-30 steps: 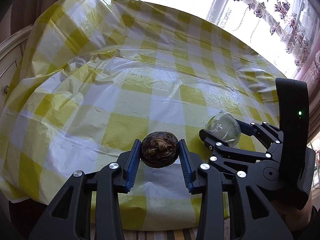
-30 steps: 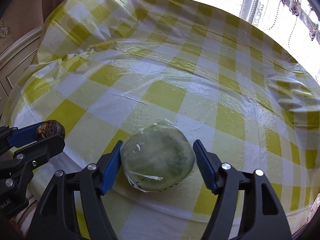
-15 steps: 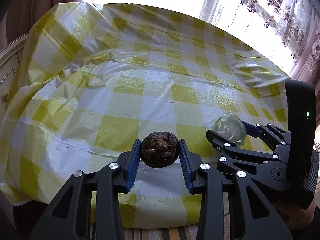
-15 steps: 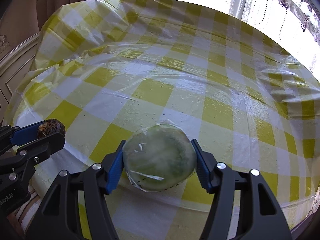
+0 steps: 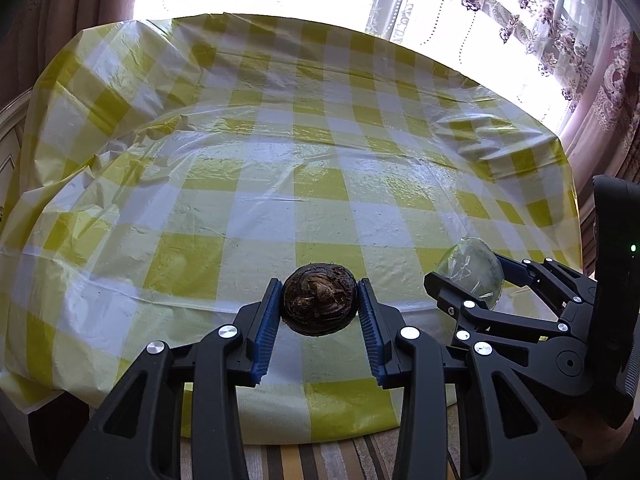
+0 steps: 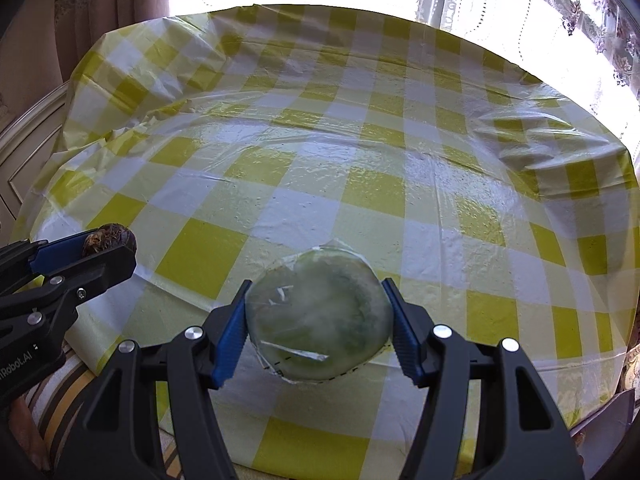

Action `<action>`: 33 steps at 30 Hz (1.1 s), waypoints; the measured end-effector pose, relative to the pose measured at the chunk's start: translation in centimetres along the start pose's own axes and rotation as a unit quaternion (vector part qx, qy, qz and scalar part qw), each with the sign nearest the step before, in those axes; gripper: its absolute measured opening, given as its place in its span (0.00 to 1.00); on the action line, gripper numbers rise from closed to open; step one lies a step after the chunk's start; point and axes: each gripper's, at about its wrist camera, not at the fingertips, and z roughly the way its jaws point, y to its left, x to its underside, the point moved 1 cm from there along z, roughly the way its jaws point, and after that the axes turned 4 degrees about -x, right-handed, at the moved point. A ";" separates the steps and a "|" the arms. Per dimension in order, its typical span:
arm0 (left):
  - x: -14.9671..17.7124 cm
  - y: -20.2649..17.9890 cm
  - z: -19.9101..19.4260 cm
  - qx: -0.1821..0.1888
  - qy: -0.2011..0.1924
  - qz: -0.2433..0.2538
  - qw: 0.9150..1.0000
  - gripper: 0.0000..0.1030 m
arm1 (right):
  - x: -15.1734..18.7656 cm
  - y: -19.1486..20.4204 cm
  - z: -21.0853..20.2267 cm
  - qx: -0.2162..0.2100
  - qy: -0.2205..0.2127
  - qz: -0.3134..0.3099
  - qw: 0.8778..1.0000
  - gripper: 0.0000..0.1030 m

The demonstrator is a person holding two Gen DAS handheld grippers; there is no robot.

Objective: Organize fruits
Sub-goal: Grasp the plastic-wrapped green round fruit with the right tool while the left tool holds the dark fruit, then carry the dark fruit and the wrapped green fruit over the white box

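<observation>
Wrinkled brown fruit [image 5: 319, 305], film-wrapped green disc [image 6: 318, 326]

Left gripper [image 5: 319, 306]: I held it clamped, angled downward | Right gripper [image 6: 318, 326]: I held it clamped, alongside.

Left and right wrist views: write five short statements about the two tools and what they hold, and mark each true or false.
1. The left tool grips a dark brown wrinkled round fruit. True.
2. The right tool holds a yellow banana. False: it holds a pale green round fruit slice in clear plastic wrap.
3. The yellow and white checked plastic tablecloth is wrinkled. True.
4. A basket stands on the tablecloth. False: none shows.
5. The brown fruit lies on the tablecloth. False: it is clamped between the pads.
</observation>
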 end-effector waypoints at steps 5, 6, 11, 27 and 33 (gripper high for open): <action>0.3 -1.5 -0.1 0.008 0.002 0.012 1.000 0.35 | 1.1 -1.3 -1.1 0.007 0.000 0.011 1.000 0.61; 0.4 -1.8 -0.1 0.010 0.003 0.015 1.000 0.35 | 1.4 -1.5 -1.3 0.008 -0.001 0.013 1.000 0.61; 0.6 -3.6 -0.3 0.020 0.004 0.030 0.999 0.35 | 2.5 -3.0 -2.5 0.016 -0.001 0.026 1.000 0.61; 1.6 -9.0 -0.6 0.050 0.009 0.075 0.996 0.35 | 5.3 -7.0 -6.4 0.039 -0.012 0.060 0.997 0.61; 2.1 -11.1 -0.8 0.062 0.011 0.092 0.994 0.35 | 6.1 -8.3 -7.5 0.047 -0.016 0.070 0.996 0.61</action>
